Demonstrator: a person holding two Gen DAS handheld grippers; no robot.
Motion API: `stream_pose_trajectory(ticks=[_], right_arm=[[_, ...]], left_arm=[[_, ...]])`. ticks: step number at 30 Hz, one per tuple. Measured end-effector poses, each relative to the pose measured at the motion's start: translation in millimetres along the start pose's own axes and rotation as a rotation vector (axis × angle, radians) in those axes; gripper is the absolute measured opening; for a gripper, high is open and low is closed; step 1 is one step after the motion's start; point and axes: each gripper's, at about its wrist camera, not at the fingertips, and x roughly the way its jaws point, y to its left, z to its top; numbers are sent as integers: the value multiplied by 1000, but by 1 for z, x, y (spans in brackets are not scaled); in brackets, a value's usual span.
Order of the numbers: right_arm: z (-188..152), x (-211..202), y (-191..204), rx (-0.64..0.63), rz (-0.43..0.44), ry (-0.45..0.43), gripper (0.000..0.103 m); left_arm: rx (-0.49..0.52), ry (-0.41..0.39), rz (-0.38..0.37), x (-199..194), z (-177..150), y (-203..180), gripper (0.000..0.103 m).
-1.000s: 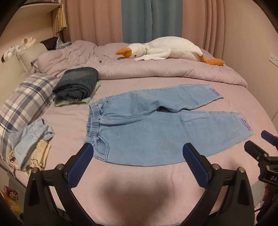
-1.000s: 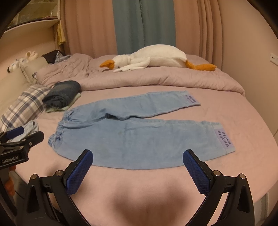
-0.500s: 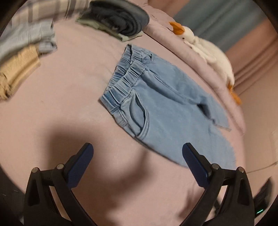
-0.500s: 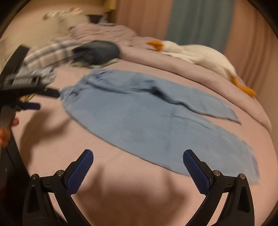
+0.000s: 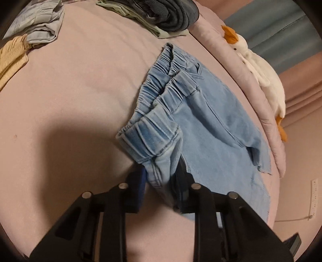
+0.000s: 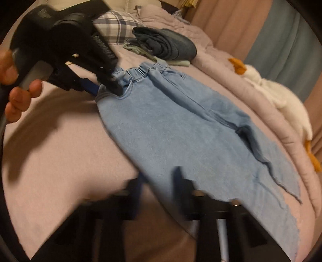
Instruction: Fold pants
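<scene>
Light blue denim pants [image 5: 217, 129] lie spread on the pink bed, waistband to the left, legs running right. My left gripper [image 5: 161, 181] is shut on the near waistband corner, which bunches up between its fingers; it also shows in the right wrist view [image 6: 108, 88] with the person's hand behind it. My right gripper [image 6: 159, 187] is shut on the near edge of the near pant leg [image 6: 181, 141], blurred by motion.
A folded dark garment pile [image 5: 167, 16] and other folded clothes [image 5: 38, 26] lie beyond the waistband. A plush goose [image 5: 259, 66] rests on the rolled duvet [image 6: 251, 104] at the far side. A plaid pillow [image 6: 116, 28] sits at the head.
Both grippers moved down to the pants from open above the bed and closed: the left on the waistband corner, the right on the near leg edge.
</scene>
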Motion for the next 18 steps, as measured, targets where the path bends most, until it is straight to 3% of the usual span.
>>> stream_pose_trajectory(ticks=[1,4,7,9,10,11,12,14,15,18], right_arm=[[3,-4,-1,19,17,-2,11],[6,-22,10,24,38,-22,10],[-3,-16,19,18,93,24,11],[-10,-7,23,26,100,49,16],[-9,-10,21,38,110,47,22],[-8,-18,17,68,149,52,34],[-8,-26,10,103,192,44,38],[-7,-48,-12,189,275,-18,42],[-9,-54,-22,210,262,-34,43],[-12,-50,-59,248,83,-5,45]], left_arm=[[7,-9,3,-5,-2,0,22],[51,-50,-4,-25,-12,1,23],[87,24,68,-11,-16,8,32],[106,17,48,-17,-17,11,38],[143,3,85,-26,-18,8,55],[181,-24,132,-36,-20,5,63],[208,-52,151,-44,-22,3,69],[270,-111,160,-60,-24,-3,69],[301,-141,176,-65,-22,-9,69],[395,-185,143,-57,-13,-40,69]])
